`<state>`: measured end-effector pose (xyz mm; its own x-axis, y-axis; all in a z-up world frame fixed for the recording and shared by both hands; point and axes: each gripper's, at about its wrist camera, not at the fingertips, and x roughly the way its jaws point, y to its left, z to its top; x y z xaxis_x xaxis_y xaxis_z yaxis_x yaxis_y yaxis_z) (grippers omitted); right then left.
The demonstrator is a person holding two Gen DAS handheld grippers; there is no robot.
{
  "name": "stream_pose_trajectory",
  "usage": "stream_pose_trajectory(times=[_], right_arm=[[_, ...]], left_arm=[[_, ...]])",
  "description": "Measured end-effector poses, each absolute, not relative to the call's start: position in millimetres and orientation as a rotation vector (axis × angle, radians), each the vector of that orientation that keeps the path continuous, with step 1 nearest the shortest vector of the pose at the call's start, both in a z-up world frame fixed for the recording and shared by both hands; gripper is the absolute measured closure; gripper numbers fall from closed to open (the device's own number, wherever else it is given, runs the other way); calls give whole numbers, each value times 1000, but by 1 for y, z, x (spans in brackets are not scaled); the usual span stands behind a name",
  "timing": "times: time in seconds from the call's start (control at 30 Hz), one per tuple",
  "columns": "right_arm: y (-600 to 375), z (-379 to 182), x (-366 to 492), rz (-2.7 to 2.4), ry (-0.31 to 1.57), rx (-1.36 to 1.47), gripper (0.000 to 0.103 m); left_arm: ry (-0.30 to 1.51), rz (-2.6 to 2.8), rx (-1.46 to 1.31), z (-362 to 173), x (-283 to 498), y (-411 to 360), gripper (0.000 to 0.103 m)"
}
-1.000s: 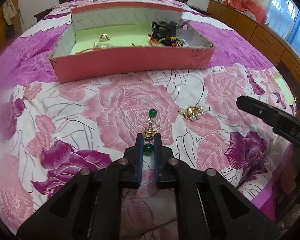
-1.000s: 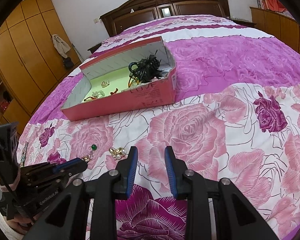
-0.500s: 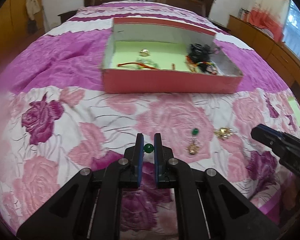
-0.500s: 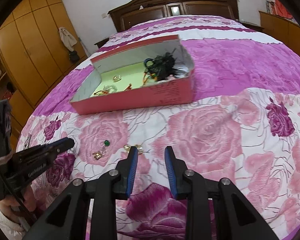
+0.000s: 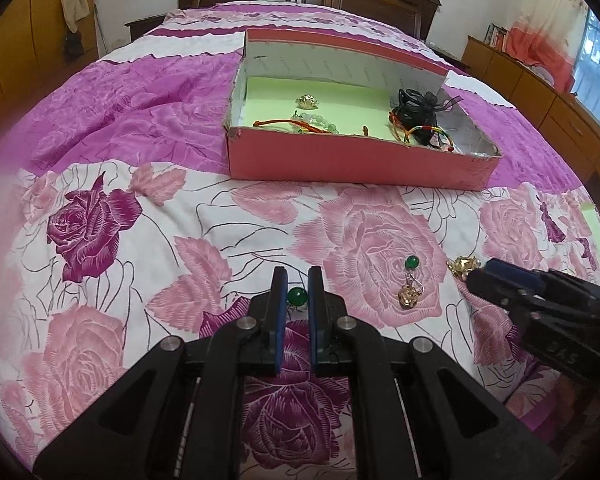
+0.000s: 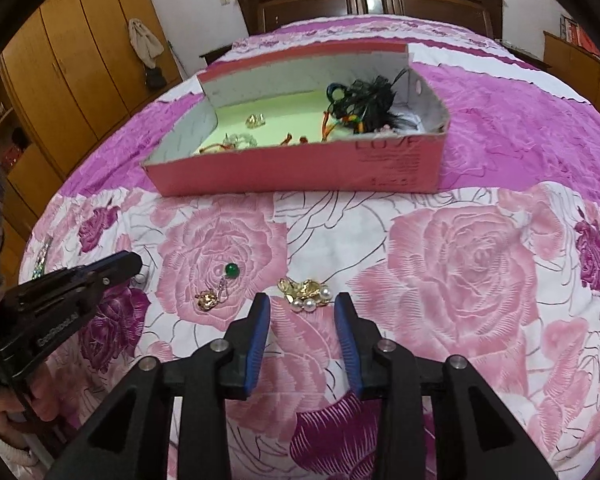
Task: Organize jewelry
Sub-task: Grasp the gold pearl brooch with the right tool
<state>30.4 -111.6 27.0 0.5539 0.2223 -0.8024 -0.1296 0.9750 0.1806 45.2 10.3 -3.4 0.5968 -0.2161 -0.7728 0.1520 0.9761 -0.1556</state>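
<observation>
My left gripper (image 5: 298,276) is shut on a green bead earring (image 5: 298,296), held just above the rose bedspread. Its twin, a green bead earring with a gold charm (image 5: 410,280) (image 6: 220,288), lies on the bedspread to the right. Further right lies a gold and pearl piece (image 5: 462,266) (image 6: 304,292). My right gripper (image 6: 302,302) is low over it, jaws opening, one fingertip on each side of the piece without pressing on it. The open pink box (image 5: 340,160) (image 6: 300,168) stands beyond on the bed.
The box holds black hair ties (image 5: 418,108), a pale bead bracelet (image 5: 316,120), a gold piece (image 5: 307,100) and coloured cords. A sparkly strip (image 6: 42,258) lies near the bed's left edge. Wardrobes (image 6: 80,60) and a dark headboard (image 6: 372,0) surround the bed.
My left gripper carried its green earring leftward, away from the twin earring. My right gripper moved down and closer to the gold and pearl piece, and its jaws widened.
</observation>
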Motion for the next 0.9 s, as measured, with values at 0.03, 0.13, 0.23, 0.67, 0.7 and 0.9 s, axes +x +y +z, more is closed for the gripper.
stream_pose_trajectory(times=[0.03, 0.13, 0.23, 0.67, 0.7, 0.9], right_arm=[[-110, 25, 33, 208, 969, 102, 67], [-108, 19, 38, 201, 985, 95, 67], [-106, 16, 42, 196, 991, 86, 66], [-100, 9, 42, 157, 984, 34, 75], [-101, 10, 41, 155, 981, 36, 76], [-107, 13, 39, 147, 971, 63, 94]], left_arm=[[907, -215, -79, -4, 46, 11, 102], [908, -215, -84, -4, 46, 11, 102], [910, -217, -88, -5, 46, 12, 102], [914, -213, -87, -7, 46, 10, 102], [913, -211, -87, -6, 46, 10, 102], [901, -209, -83, -2, 44, 11, 102]])
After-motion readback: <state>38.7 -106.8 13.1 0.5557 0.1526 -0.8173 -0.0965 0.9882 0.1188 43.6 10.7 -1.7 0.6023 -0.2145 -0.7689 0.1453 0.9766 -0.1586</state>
